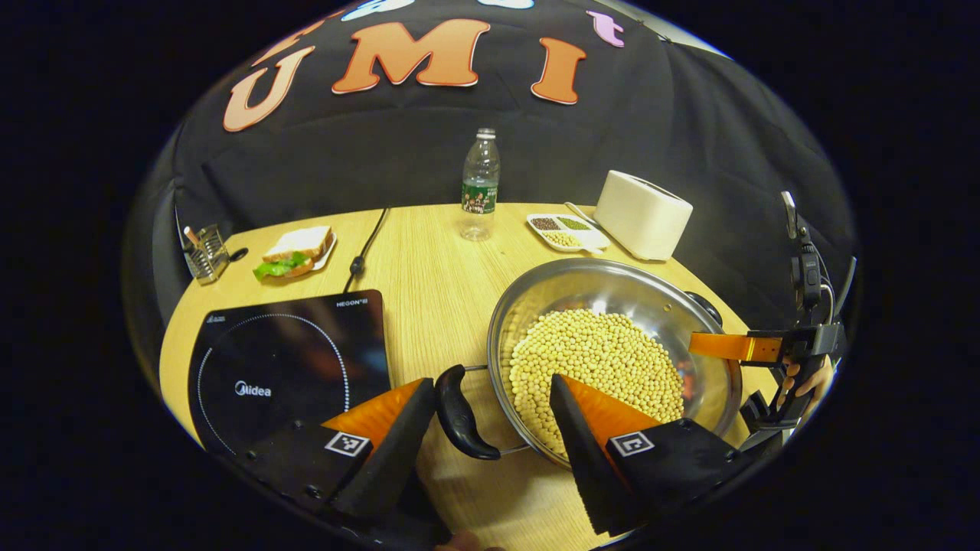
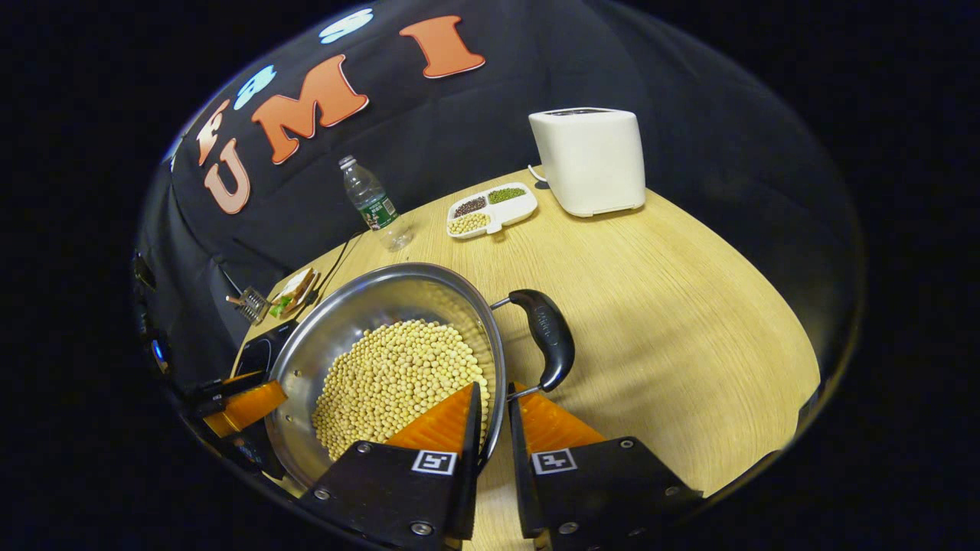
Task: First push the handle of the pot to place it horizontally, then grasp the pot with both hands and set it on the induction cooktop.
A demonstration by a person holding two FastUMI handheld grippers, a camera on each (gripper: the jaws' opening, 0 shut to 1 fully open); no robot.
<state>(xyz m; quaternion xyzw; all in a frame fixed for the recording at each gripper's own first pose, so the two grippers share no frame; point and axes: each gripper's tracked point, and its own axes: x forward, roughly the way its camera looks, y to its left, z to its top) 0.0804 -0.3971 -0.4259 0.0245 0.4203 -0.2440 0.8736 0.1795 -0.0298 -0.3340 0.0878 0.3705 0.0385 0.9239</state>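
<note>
A wide, shiny steel pot (image 1: 612,291) filled with pale yellow soybeans (image 1: 593,367) sits on a light wooden surface (image 1: 436,283), just to the right of a flat black induction cooktop (image 1: 287,363). In the left gripper view, the left tool (image 1: 490,417) is spread wide, its fingers straddling the pot's near rim and a curved black handle (image 1: 459,413), one finger over the beans. In the right gripper view, the right tool (image 2: 490,413) is pinching the pot's thin rim between nearly closed fingers, beside the other black handle (image 2: 547,337). Behind stand a clear plastic water bottle (image 1: 480,184) and a white toaster (image 2: 589,157).
</note>
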